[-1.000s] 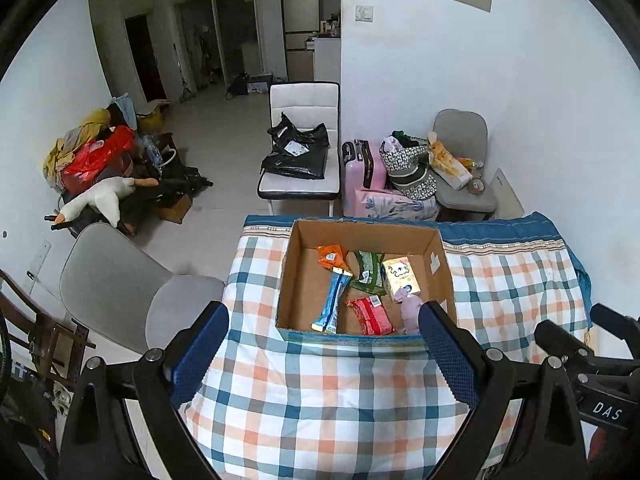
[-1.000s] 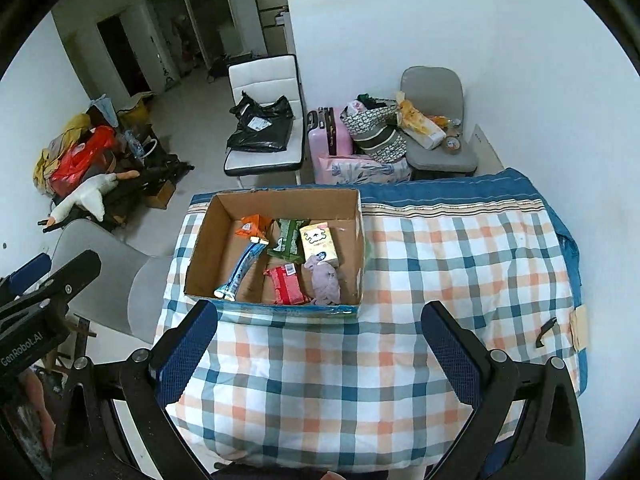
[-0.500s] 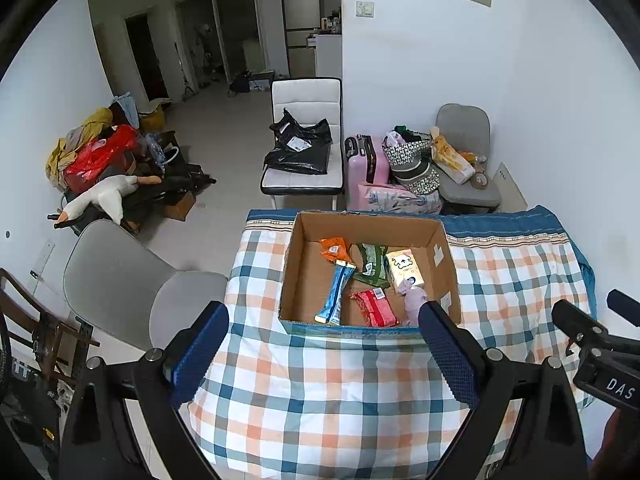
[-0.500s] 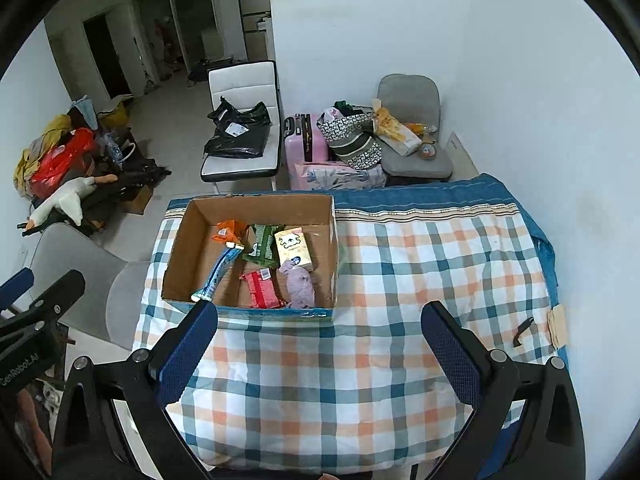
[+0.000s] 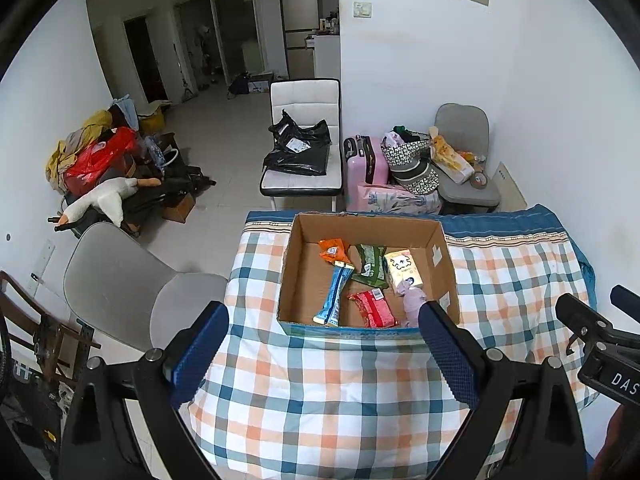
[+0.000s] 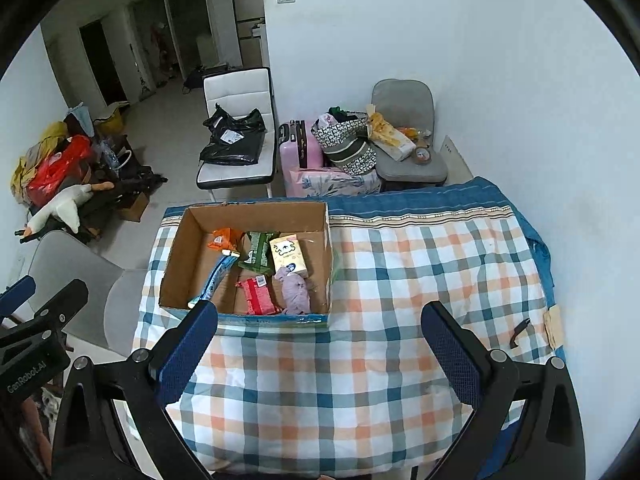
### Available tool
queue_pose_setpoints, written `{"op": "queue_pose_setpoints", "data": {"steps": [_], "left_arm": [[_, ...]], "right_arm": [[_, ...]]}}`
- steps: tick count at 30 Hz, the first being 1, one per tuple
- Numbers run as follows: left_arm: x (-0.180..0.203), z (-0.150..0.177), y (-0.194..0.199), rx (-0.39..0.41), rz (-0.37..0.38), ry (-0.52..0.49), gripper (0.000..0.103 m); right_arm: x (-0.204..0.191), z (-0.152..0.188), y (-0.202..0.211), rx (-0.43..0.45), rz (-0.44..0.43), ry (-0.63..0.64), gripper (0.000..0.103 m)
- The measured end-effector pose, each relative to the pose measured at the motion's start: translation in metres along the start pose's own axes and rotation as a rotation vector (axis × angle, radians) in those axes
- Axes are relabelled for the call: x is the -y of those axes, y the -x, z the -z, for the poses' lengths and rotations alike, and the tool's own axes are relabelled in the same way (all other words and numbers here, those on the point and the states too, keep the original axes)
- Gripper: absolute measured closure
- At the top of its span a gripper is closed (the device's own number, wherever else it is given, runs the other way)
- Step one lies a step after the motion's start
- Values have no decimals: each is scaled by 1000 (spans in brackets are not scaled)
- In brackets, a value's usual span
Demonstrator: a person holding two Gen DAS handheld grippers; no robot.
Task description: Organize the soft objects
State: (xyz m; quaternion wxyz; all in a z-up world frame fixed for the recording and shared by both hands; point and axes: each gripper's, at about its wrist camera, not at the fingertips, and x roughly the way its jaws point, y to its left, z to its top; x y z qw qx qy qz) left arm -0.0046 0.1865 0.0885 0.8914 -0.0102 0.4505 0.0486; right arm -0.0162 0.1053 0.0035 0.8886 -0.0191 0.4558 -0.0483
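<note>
A brown cardboard box (image 5: 366,268) sits on a desk with a checkered cloth (image 6: 360,380), close to its left edge. Inside the box lie an orange packet (image 5: 333,249), a green packet (image 5: 372,265), a yellow tissue pack (image 5: 403,269), a long blue packet (image 5: 335,295), a red packet (image 5: 373,309) and a soft purple thing (image 6: 295,290). The left tool (image 5: 324,354) hangs above the cloth with its fingers wide apart, holding nothing. The right tool (image 6: 320,354) is wide apart too and holds nothing. Behind the desk stand a pink suitcase (image 5: 365,161) and a gray chair (image 5: 466,168).
</note>
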Motion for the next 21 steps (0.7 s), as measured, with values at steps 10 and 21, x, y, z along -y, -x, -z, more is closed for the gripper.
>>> {"op": "queue_pose_setpoints", "data": {"steps": [10,21], "left_arm": [[1,0,-1,-5,2,0,6],[2,4,3,5,2,12,6]], "right_arm": [[1,-1,1,0,-2,-3,0],[0,-1,2,0,-7,-5,0]]}}
